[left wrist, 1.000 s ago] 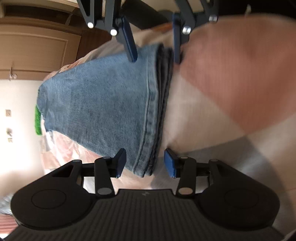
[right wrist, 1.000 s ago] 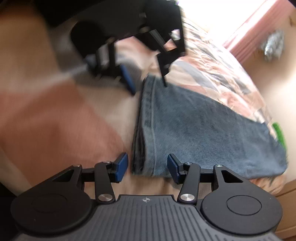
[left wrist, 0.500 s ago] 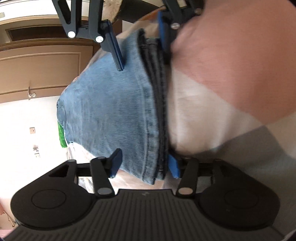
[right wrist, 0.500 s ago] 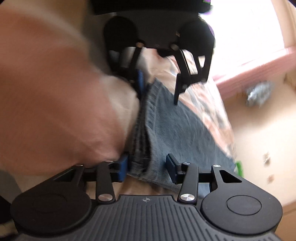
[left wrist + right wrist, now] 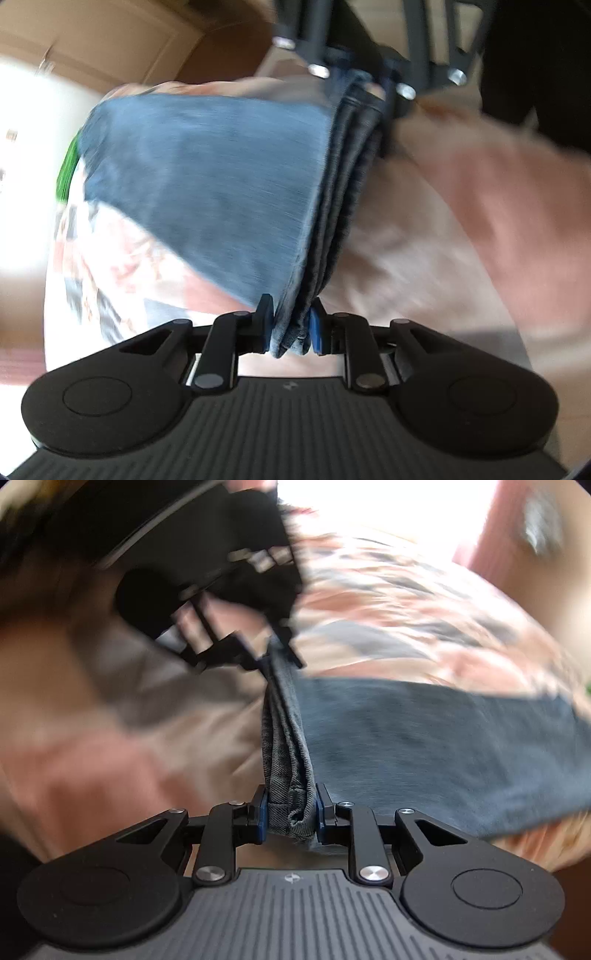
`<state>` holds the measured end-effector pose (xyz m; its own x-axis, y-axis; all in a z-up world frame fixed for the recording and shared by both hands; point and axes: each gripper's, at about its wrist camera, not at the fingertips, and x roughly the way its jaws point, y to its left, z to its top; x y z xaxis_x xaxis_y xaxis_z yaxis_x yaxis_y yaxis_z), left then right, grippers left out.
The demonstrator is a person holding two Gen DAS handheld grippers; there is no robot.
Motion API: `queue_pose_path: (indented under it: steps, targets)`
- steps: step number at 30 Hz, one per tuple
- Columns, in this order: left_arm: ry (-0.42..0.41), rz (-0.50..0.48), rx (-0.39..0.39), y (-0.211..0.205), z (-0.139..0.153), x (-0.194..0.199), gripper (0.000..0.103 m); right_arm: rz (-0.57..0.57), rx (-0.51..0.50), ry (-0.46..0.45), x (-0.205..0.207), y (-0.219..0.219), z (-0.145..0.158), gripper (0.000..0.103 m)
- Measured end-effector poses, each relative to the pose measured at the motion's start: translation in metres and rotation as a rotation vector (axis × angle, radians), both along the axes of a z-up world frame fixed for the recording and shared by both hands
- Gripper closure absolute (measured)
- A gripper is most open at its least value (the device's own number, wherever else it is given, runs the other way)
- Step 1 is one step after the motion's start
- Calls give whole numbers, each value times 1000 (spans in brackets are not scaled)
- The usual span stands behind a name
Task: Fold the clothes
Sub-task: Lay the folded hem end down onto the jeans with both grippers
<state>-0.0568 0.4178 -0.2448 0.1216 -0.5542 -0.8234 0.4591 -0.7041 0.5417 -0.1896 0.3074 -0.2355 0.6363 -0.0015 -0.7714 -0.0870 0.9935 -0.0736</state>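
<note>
Both tools now clamped on the jeans' stacked edge, fold about to be carried over

Spread across the patterned bed cover: folded jeans, main panel lying flat, near layered edge now pinched up off the bed, where half a second back that edge only sat between parted pads. Left tool closed on one end of that edge, denim bunched between blue pads; right tool closed on the other end, hem crumpled in its grip. Likely meaning: grasp done, next fold ready to be lifted and laid over the far part. Left view only: green item just past the jeans' far end, wooden cupboard behind. Right view only: bright window and pink curtain, floral quilt pattern beyond the denim, hem stitching close up. Heavy motion blur in both.
</note>
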Motion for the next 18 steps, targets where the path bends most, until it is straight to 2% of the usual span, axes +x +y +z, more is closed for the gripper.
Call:
queue_pose_path:
  steps: [1,4,8,10,13,18]
  targets:
    - [26,20,-5,-5,13,2,85,-10,63,-3,0,-19,9,81]
    - [88,66,-39,-41,47,7,85,-70,166,-39,-4,-73,34,81]
    - [119,114,-104,-127,74,9,85,-154,260,-96,-6,-151,53,81]
    - [131,142,-130,-175,81,13,85,-196,318,-104,-1,-200,55,81]
    - [162,201,-112,-244,80,19,85,-238,396,-102,4,-260,53,80]
    - [221,316,-55,-331,66,29,81,-274,509,-11,23,-336,21,80]
